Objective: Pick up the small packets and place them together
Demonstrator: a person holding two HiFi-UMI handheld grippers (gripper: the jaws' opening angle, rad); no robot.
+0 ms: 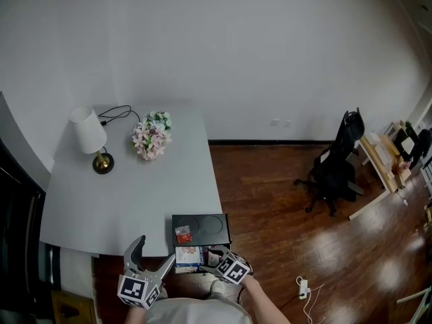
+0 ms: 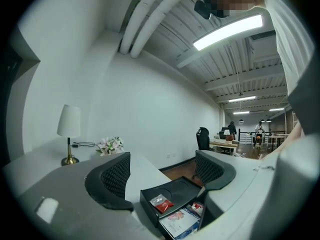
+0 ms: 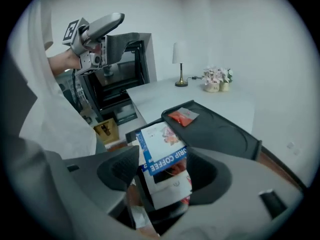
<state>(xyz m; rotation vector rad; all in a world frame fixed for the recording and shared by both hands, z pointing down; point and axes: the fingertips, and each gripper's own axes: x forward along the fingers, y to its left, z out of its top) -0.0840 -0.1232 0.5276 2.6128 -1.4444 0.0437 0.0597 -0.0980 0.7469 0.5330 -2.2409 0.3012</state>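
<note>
The small packets (image 2: 181,219) are mostly stacked in the open drawer (image 2: 161,230) of a black tray (image 1: 210,227), which is set at the near right corner of the grey desk (image 1: 135,187). A blue-and-white drip coffee packet (image 1: 187,255) is seen uppermost in that drawer, and a red packet (image 1: 183,234) lies alone on the tray's flat top. Farther back on the desk, a white-shaded lamp (image 1: 90,132) and a bunch of flowers (image 1: 151,136) are placed near each other without touching. The left tongs (image 1: 156,248) are held about level just left of the tray, with the jaws well apart and nothing between them. The right tongs (image 1: 210,256) are tilted down over the drawer with the jaws partly open. The drip coffee packet is framed between them, but no pad is seen pressing on it.
</note>
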